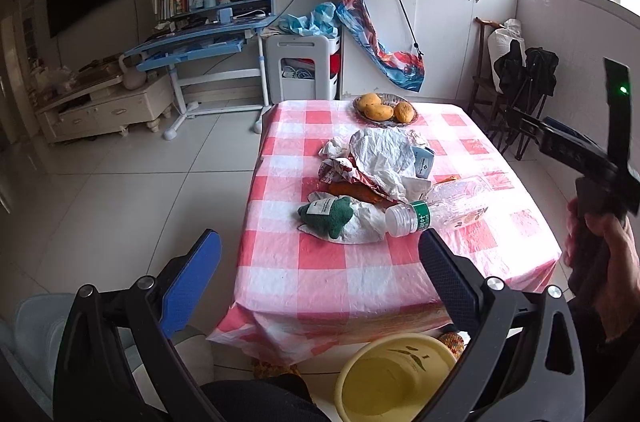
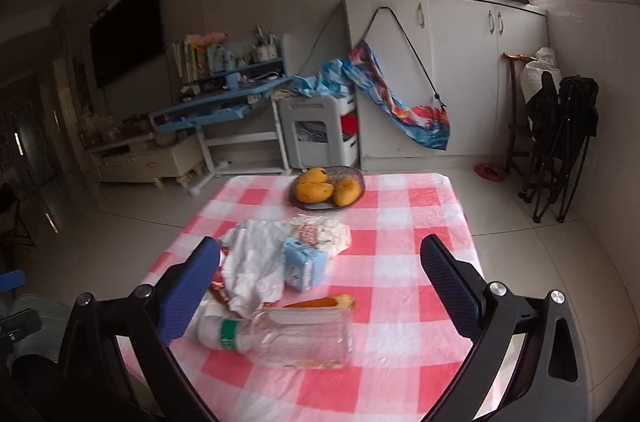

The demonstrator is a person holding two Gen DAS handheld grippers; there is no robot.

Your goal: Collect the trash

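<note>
Left wrist: left gripper (image 1: 320,262) spread wide, empty, above yellow bin (image 1: 394,378); trash pile (image 1: 376,174) mid-table.
Right wrist: right gripper (image 2: 320,278) gaping, empty, over clear bottle (image 2: 280,338) on checked tablecloth (image 2: 400,262).

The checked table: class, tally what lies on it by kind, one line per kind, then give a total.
Mangoes: 3
Baskets: 1
Clear plastic bottles: 1
Blue tissue packs: 1
Green plush toys: 1
Large crumpled white papers: 1
Total: 8, leaving out the smaller wrappers in the heap, which overlap too much to count.
</note>
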